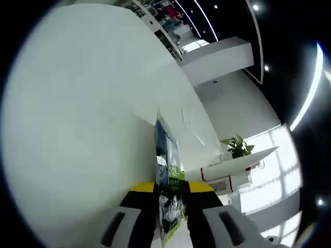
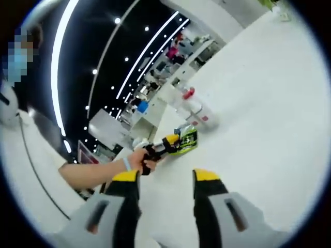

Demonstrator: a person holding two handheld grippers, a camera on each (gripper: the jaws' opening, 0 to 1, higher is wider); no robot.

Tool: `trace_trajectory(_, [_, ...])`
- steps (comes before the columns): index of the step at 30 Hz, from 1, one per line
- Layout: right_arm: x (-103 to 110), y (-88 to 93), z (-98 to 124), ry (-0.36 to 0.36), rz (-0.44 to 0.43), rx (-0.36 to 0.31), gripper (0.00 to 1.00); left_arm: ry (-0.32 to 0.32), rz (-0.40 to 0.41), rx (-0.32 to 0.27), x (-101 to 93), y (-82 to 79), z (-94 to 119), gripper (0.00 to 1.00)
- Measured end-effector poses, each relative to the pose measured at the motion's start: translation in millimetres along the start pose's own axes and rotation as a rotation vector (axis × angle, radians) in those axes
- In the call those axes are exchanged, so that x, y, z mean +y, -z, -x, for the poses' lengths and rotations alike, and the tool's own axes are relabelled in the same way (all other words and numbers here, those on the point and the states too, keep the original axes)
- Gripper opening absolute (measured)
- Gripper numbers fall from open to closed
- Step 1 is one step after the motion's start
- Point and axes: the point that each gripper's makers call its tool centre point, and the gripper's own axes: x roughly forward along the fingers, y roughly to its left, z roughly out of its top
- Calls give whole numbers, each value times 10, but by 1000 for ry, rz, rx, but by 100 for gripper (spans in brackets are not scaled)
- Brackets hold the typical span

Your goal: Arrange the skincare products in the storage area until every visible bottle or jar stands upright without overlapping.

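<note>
White desk point(image 2: 269, 103) surface under both views, glossy and bare over most of its spread. Left gripper point(image 1: 170, 206) clamped on a flat green-and-black product pack point(image 1: 169, 186), yellow-tipped jaws pressed against either face, pack held edge-on to the left gripper view and standing up from between the jaws. Beyond it, to the right and farther off, a small potted plant point(image 1: 238, 147) and a white-and-red box point(image 1: 227, 178) near the desk's far edge. In the right gripper view, same pack point(image 2: 185, 142) seen from the side, held in the left gripper point(image 2: 164, 146) by a person's hand point(image 2: 137, 160), low over the desk; contact with the surface cannot be told. Just beyond the pack, two clear bottles point(image 2: 194, 106), one with a red cap, lying tilted on the desk, near the pack but apart from it. Right gripper point(image 2: 164, 181) jaws apart, nothing between them, raised above the near part of the desk, well apart from pack and bottles.
</note>
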Motion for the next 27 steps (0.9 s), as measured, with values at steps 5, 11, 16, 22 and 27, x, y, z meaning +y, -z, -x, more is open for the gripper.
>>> trace_trajectory(5, [-15,-3,74,8,-10,-22,39,-33,-93,50,43,65,12,25])
trace_trajectory(11, [11,94,88,9,-11,-9,39,-124,-312,84,20,36,26,32])
trace_trajectory(16, [25,101,127,10,-11,-16,39,-162,-404,129,28,67,37,41])
trace_trajectory(22, [40,115,153,10,-9,-20,39,-272,-611,141,121,-4,75,44])
trace_trajectory(27, [40,135,172,9,-13,-19,39,-320,-615,141,170,7,122,50])
